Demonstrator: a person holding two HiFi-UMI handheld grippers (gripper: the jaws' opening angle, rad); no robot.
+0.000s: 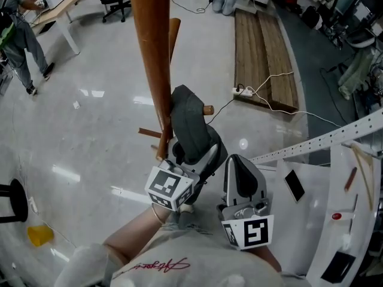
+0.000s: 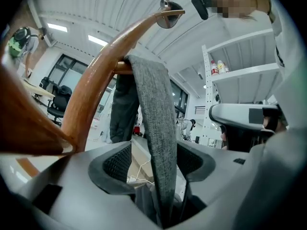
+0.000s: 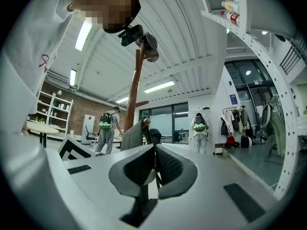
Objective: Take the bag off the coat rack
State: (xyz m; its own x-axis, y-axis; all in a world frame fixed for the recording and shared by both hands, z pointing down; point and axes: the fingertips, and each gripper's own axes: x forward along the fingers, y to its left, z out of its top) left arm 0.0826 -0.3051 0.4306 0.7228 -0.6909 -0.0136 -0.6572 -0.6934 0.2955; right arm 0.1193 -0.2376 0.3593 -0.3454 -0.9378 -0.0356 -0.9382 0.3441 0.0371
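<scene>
Left gripper view: my left tool (image 2: pixel 152 163) stands spread wide, and the bag's strap (image 2: pixel 154 123) hangs straight down through the gap. It runs close along the right-hand pad and leaves clear space toward the left-hand pad (image 2: pixel 117 164). Neither pad presses on it, so I hold nothing yet.

The strap's long axis is upright. From between my jaws it climbs to the wooden peg (image 2: pixel 121 67) above and just ahead of the tool, where it folds over. The pole (image 2: pixel 91 95) rises just left of that peg. I judge that the coming move turns on this: close on the strap, then carry it up and out over the peg's free end.

In the head view the bag (image 1: pixel 190 123) sits directly ahead of my left tool, draped on the peg. My right tool (image 1: pixel 242 173) hangs to the right and further back, so the left is nearer. The right tool's jaws are pressed together on nothing.

The bag is grey woven cloth, soft and limp, with a flat, broad strap.
</scene>
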